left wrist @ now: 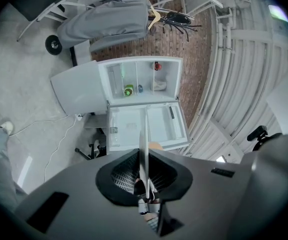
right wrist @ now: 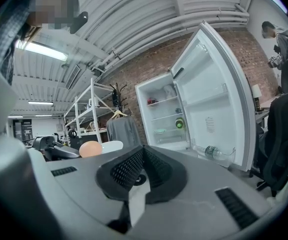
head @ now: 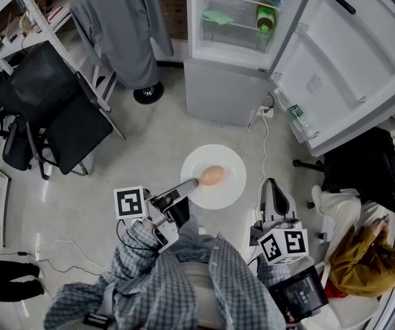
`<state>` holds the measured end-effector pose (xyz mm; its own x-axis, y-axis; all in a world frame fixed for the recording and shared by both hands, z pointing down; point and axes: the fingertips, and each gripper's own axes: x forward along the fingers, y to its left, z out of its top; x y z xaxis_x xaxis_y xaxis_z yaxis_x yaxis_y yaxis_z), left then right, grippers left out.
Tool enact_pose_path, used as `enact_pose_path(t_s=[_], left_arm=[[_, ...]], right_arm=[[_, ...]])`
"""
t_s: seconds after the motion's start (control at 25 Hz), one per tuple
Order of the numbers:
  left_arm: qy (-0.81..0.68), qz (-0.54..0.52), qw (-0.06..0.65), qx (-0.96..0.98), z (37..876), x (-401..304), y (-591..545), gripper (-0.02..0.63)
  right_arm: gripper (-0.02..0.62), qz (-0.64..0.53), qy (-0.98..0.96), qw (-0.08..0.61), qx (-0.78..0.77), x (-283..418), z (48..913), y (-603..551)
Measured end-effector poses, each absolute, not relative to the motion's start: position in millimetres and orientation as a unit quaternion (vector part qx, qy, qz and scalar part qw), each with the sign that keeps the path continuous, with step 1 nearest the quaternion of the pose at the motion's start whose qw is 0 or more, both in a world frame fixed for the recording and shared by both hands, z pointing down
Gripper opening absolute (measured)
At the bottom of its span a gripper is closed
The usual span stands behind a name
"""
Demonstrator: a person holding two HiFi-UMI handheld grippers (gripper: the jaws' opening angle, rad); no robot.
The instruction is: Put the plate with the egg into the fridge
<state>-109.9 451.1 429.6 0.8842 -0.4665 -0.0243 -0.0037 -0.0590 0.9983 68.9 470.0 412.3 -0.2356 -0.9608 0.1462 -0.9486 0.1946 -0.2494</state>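
A white plate (head: 228, 184) carrying a brown egg (head: 212, 176) hangs level above the floor, in front of the open fridge (head: 231, 19). My left gripper (head: 190, 185) is shut on the plate's near left rim. In the left gripper view the plate (left wrist: 144, 144) runs edge-on between the jaws of the left gripper (left wrist: 144, 180), and the egg (left wrist: 156, 145) just peeks out beside it. My right gripper (head: 273, 191) hangs to the right of the plate, apart from it. In its own view the right gripper (right wrist: 142, 154) is shut with nothing in it; the egg (right wrist: 90, 148) and plate (right wrist: 111, 145) show at left.
The fridge door (head: 348, 60) swings wide to the right, with a water bottle (head: 297, 119) in its lower shelf. A green bottle (head: 266, 18) stands on an inner shelf. Black office chairs (head: 53, 108) and a grey coat (head: 121, 26) stand left. A seated person (head: 362, 253) is at right. Cables (head: 260, 139) cross the floor.
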Motion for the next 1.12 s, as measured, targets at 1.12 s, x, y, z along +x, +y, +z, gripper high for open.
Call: enact_pose_path(t_s=[1.12], left_arm=[[-0.142, -0.165, 0.676, 0.704, 434.2, -122.7, 215.3, 0.034]], right_arm=[[0.005, -0.118, 0.756, 0.020, -0.644, 46.7, 395.4, 251.9]])
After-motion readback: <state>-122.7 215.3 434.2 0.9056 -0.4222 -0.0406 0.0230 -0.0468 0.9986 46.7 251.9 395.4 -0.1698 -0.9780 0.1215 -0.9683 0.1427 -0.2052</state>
